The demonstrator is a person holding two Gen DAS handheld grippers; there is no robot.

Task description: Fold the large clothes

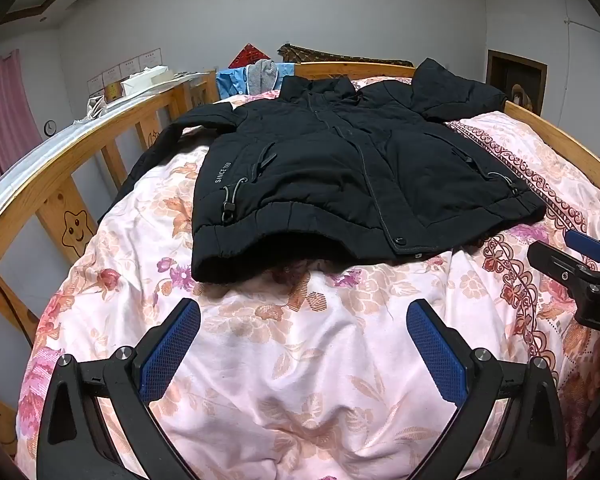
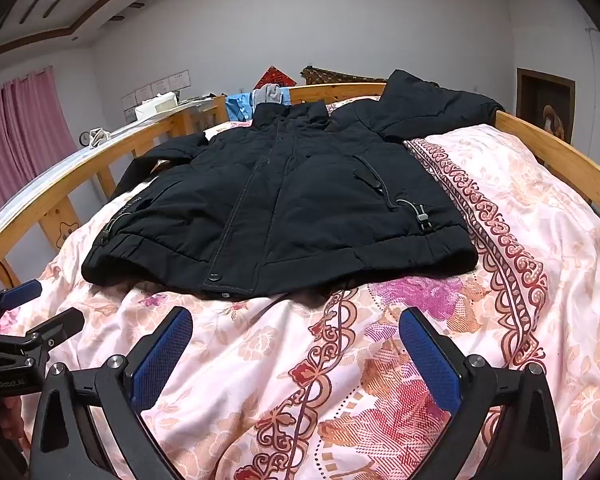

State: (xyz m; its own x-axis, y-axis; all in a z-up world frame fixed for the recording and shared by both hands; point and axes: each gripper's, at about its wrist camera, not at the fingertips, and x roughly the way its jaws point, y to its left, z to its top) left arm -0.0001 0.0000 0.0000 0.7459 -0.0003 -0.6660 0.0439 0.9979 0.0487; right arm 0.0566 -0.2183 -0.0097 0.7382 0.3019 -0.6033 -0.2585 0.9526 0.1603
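A black padded jacket (image 1: 340,168) lies front up and zipped on a pink flowered quilt (image 1: 300,360), collar toward the far end of the bed, hem toward me. Its sleeves spread out to both sides. My left gripper (image 1: 304,328) hovers open over bare quilt, short of the hem, with nothing between its blue pads. In the right wrist view the same jacket (image 2: 292,200) lies ahead, and my right gripper (image 2: 296,332) stands open above the quilt (image 2: 380,380) near the hem. Each gripper shows at the edge of the other's view: right gripper (image 1: 580,256), left gripper (image 2: 32,308).
A wooden bed rail (image 1: 80,160) runs along the left side and another rail (image 2: 560,152) along the right. Blue and grey clothes (image 1: 256,76) hang over the headboard. Pink curtains (image 2: 24,136) hang at the left, and a framed picture (image 2: 548,104) is on the right wall.
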